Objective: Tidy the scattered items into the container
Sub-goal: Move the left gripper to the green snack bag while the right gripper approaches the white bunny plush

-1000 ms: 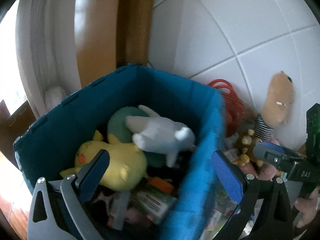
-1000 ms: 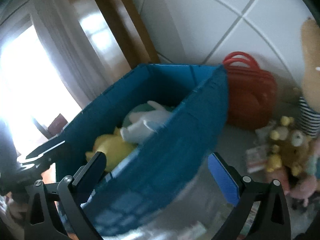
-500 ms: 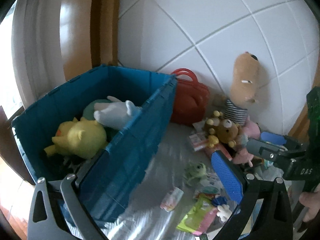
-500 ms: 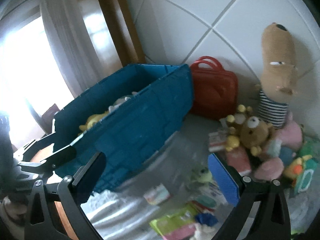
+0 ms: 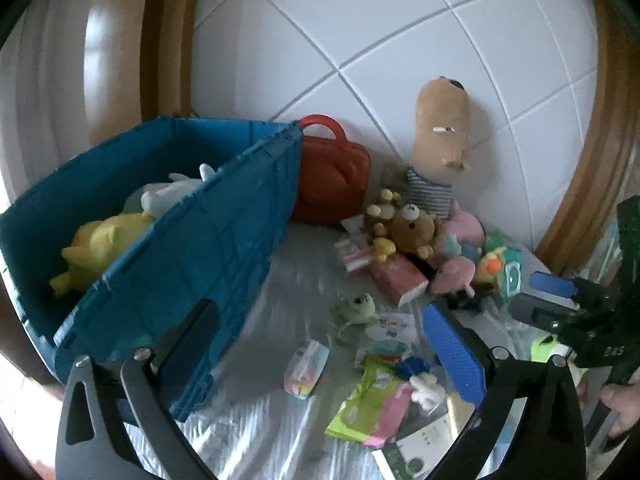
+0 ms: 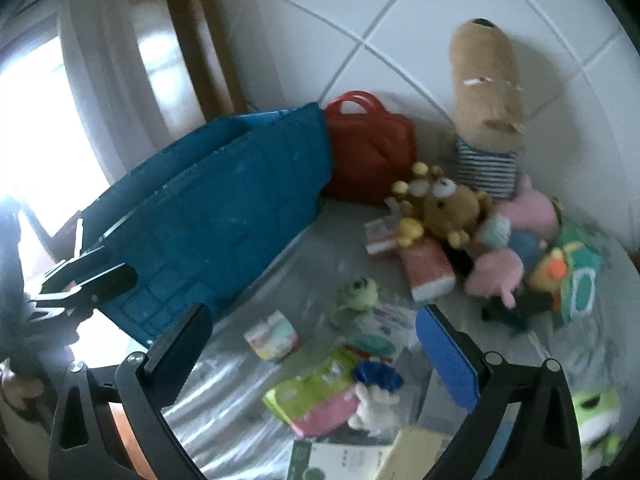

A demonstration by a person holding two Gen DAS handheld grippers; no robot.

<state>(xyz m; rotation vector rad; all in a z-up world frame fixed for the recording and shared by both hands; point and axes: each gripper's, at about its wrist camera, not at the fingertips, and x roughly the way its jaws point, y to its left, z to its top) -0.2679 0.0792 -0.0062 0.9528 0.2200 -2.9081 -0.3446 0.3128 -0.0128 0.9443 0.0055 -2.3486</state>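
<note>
A shiny silver-sheeted counter [image 5: 280, 420] carries a blue plastic crate [image 5: 192, 264], a red plastic handbag [image 5: 332, 172], a heap of plush toys [image 5: 420, 232] and scattered small packets [image 5: 306, 368].

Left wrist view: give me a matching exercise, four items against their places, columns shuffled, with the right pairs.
Items:
1. yellow plush toy
2. red plastic handbag
3. tall tan plush dog in a striped shirt
4. small green one-eyed plush monster

Places:
A. lying on the floor, apart from the toy pile
B. inside the blue plastic crate
C. upright against the white tiled wall, behind the toy pile
D. against the wall beside the crate's far corner

Pairs: 1-B, 2-D, 3-C, 4-A
</note>
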